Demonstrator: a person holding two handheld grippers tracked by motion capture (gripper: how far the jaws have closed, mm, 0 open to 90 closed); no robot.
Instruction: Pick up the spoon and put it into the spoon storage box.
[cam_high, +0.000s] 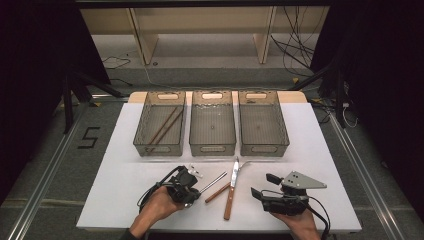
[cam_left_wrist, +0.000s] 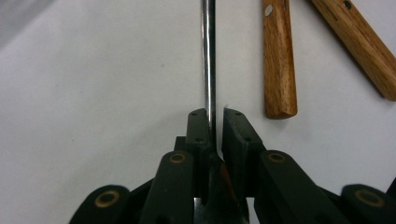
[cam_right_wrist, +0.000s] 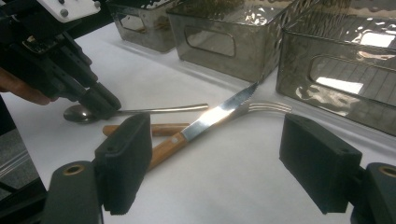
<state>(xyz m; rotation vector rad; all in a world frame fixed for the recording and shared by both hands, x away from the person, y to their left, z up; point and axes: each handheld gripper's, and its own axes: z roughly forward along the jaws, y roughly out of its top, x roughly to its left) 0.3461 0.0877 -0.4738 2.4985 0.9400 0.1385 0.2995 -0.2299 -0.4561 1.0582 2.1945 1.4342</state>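
Surface: white table top (cam_high: 125, 185) on a grey floor, dark curtains at both sides, a wooden frame behind.
Bins: three grey mesh bins in a row at the far edge – left bin (cam_high: 161, 122) holds brown chopsticks (cam_high: 164, 126); middle bin (cam_high: 212, 121) and right bin (cam_high: 262, 122) show bare bottoms.
Left gripper (cam_high: 196, 184): held low at the near left, jaws nearly together around the spoon (cam_right_wrist: 140, 110) just above its bowl. In the left gripper view the metal handle runs straight up between the pads; one pad sits against it, a thin gap shows at the other, so firm contact cannot be confirmed.
Spoon: flat on the table, bowl toward the person, handle pointing at the knife.
Right gripper (cam_high: 264, 185): near right, jaws spread wide, nothing between them – aimed at the cutlery.
Knife (cam_high: 231, 187): wooden handle, serrated blade, lying over the fork (cam_right_wrist: 261, 108).
Fork: tines near the right bin, wooden handle beside the spoon.
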